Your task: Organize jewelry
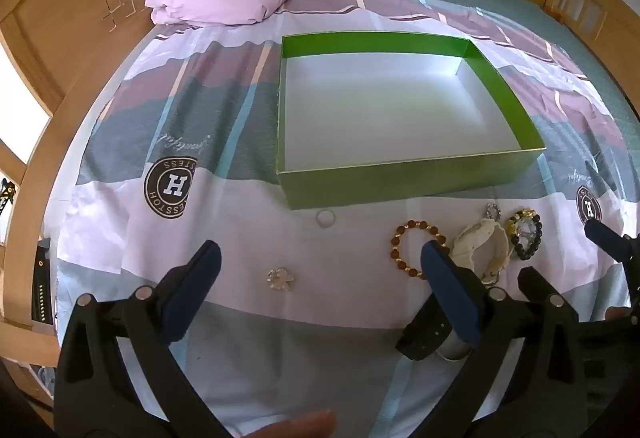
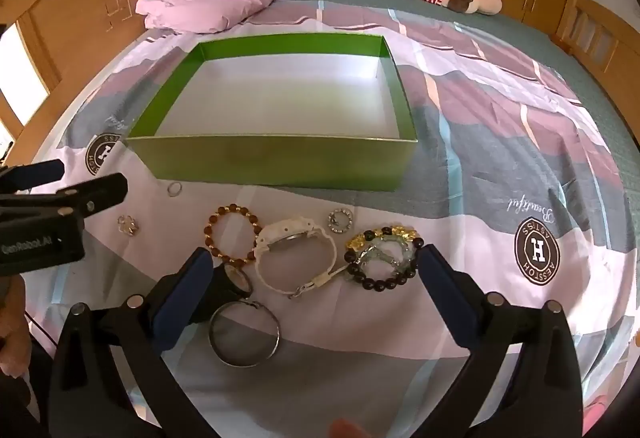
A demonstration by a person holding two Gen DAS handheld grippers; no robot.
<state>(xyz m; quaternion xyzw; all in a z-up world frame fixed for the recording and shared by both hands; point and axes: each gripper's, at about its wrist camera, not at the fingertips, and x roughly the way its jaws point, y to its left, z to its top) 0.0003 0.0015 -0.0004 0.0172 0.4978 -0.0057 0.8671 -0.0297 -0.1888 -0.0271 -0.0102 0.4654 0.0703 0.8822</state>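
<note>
Only the right wrist view shows the silver bangle whole, lying on the bed between the wide-spread fingers of the right tool. The left tool, also wide, hovers empty over a small charm. Beaded bracelets and a white watch lie before the green box.
</note>
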